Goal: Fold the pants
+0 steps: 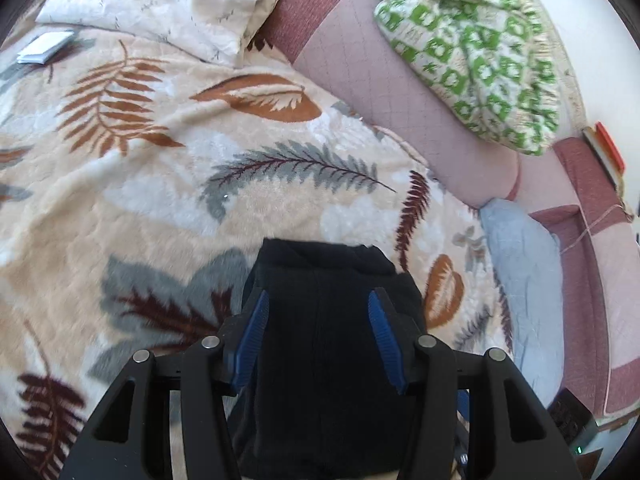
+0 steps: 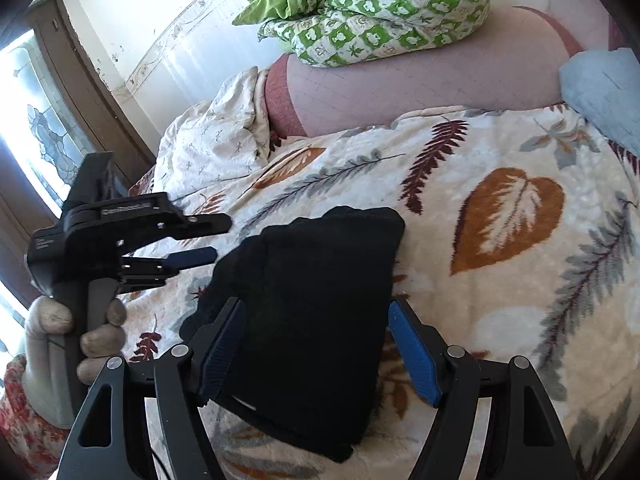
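Note:
The black pants (image 1: 324, 344) lie folded into a compact stack on the leaf-patterned blanket (image 1: 160, 184). My left gripper (image 1: 318, 300) hovers over the stack with its blue-padded jaws open and empty. In the right wrist view the pants (image 2: 308, 312) lie between my right gripper's (image 2: 316, 312) open jaws, which hold nothing. The left gripper (image 2: 208, 240) also shows there, held by a gloved hand at the left, its fingers apart beside the stack's far left corner.
A cream pillow (image 1: 168, 4) lies at the far end. A pink bolster (image 1: 400, 96) carries a green-and-white quilt (image 1: 472, 44). A pale blue cloth (image 1: 524, 272) lies at the blanket's right edge. A small white packet (image 1: 44, 48) sits far left.

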Available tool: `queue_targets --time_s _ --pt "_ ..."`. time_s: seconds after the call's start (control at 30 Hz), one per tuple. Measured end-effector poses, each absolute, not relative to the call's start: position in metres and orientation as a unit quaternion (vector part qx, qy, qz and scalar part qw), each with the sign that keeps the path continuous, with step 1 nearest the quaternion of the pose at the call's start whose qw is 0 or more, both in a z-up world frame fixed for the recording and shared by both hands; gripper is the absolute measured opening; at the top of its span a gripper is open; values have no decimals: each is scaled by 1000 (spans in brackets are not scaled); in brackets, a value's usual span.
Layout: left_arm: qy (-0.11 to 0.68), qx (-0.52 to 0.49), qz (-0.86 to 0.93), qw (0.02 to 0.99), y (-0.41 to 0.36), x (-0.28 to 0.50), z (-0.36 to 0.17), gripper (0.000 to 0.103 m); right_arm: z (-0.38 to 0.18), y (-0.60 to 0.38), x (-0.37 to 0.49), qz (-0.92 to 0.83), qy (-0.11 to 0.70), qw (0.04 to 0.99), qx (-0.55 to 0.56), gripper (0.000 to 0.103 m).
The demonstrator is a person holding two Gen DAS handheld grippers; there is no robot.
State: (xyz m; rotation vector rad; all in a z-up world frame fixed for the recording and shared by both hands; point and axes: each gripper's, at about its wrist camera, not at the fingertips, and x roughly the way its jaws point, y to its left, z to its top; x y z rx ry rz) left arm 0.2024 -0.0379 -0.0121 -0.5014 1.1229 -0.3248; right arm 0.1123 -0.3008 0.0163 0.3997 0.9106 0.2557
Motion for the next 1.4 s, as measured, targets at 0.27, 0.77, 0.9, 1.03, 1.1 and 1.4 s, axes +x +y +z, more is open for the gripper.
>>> queue_targets --time_s 0.27,0.77,0.9,1.03,1.1,1.4 --pt "512 -200 -165 819 -28 118 16 56 29 -296 54 101 429 872 213 79" --pt "378 14 -50 925 -54 -22 33 80 30 -266 -8 -2 381 921 80 80" --pt "370 72 -23 926 -62 -33 24 83 25 -277 -4 -19 385 917 101 80" --pt "394 71 -18 916 -64 -30 13 83 28 -277 -6 -23 377 921 94 81" --pt "413 57 -23 909 -64 -27 8 83 27 -275 -8 -24 377 922 90 82" --pt "437 52 -17 898 -64 -27 -6 83 19 -270 -6 -15 392 915 93 83"
